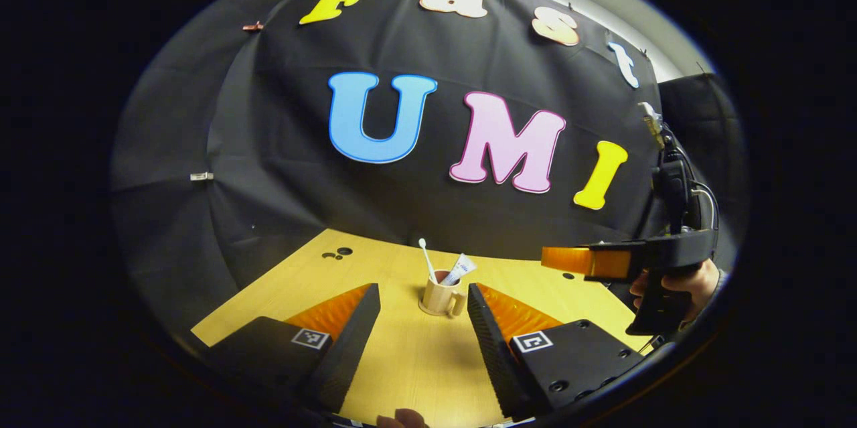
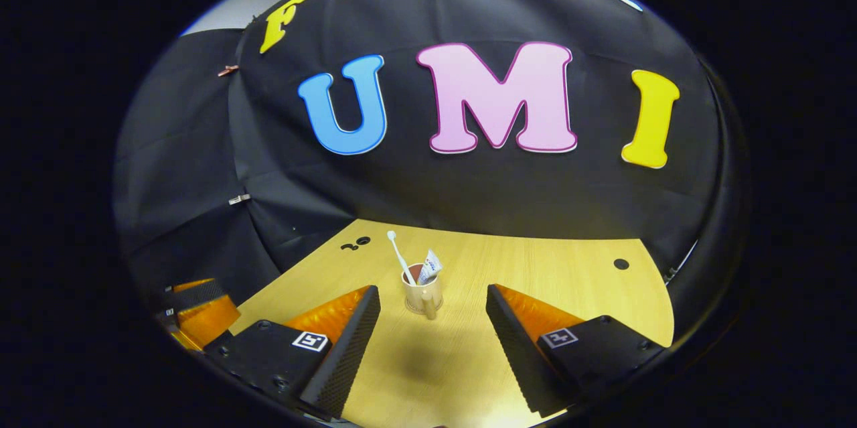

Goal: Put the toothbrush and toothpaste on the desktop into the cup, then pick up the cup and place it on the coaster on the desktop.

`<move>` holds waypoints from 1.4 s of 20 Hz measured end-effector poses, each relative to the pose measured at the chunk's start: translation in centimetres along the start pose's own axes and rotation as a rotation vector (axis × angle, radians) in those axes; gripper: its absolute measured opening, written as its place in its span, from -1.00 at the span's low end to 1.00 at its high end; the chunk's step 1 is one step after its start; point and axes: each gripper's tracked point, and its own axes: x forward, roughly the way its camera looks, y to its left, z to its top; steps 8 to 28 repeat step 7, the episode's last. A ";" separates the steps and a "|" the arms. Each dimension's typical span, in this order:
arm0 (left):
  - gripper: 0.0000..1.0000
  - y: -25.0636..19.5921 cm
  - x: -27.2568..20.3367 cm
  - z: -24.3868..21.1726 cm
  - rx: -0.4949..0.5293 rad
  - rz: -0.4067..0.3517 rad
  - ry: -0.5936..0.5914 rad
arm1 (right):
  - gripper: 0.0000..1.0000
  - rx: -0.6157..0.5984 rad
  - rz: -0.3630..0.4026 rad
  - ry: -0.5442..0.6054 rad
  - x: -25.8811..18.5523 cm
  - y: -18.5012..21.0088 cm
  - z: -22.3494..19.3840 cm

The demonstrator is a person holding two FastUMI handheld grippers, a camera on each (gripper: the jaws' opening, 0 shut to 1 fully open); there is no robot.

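I'm looking at the cup [image 1: 440, 298] sitting upright on the desk [image 1: 408, 368], w/ the toothbrush [image 1: 426, 258] and toothpaste [image 1: 460, 269] both standing inside it, tops poking over the rim. There's a thin ring under the cup's base that I'm reading as the coaster [image 2: 411, 308], tho it's too small to be sure. If so, the job's pretty much done, and that'd explain why I'm hanging back from it instead of reaching in.

The brush is leaning to one side and the tube to the other, propped on the rim, since the cup's too short to hold them straight. The handle is pointing toward me.

My left gripper [image 1: 423, 321] is spread wide, fingers either side of the cup from this angle but well short of it, touching nothing, carrying nothing. My right gripper [image 2: 432, 321] is the same: wide apart, empty, cup framed btwn the fingers but farther off. In the left gripper view I'm also seeing the right one off to the side, raised above the desk, my hand [image 1: 689, 284] wrapped round its grip.
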 end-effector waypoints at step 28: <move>0.77 -4.7 -0.5 1.8 0.062 0.001 -0.022 | 0.96 -0.019 -0.037 -0.143 -7.1 -2.4 2.6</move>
